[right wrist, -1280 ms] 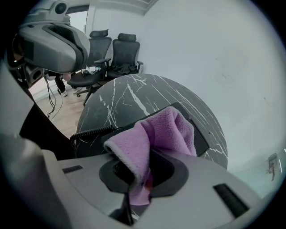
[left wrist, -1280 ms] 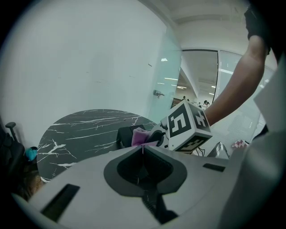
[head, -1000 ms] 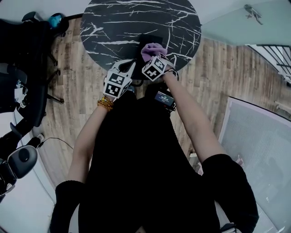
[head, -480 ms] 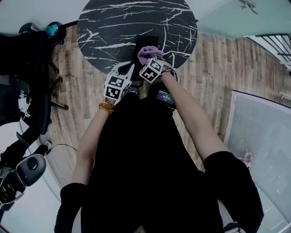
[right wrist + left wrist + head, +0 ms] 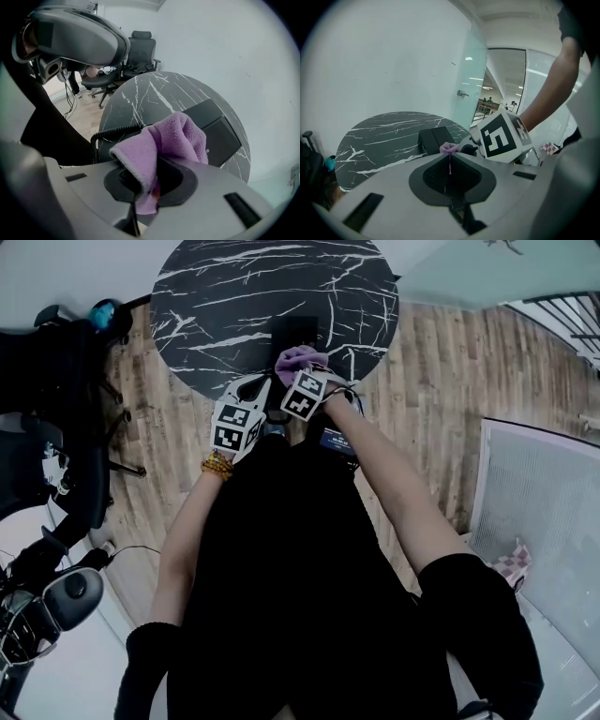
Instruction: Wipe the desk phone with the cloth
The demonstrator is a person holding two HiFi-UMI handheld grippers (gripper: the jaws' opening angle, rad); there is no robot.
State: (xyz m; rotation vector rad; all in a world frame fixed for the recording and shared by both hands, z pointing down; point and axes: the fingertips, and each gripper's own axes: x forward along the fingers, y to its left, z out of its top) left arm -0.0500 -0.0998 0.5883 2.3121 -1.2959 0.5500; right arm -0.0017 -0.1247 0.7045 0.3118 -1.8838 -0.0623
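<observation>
So the right gripper [image 5: 153,164] had its jaws clamped on the purple cloth [image 5: 166,140]. A fat fold stuck up past the tips and a bit hung down between the pads. The desk phone [image 5: 216,127] sat just beyond it on the round black marble table [image 5: 140,96], toward the near edge, and its coiled cord [image 5: 110,134] ran off to the left. From the head view the cloth bunch was right at the phone's near end. Honestly I couldn't tell if it was actually touching the phone or just above it.

The left gripper [image 5: 450,158] had its jaws pressed together with nothing really in them. Only a thin sliver of purple showed at the seam. It was just left of the right gripper, close enough that the right one's marker cube [image 5: 505,137] filled a good chunk of its view.

A black office chair [image 5: 58,418] stood on the wood floor [image 5: 441,381], off to the left of the table.
</observation>
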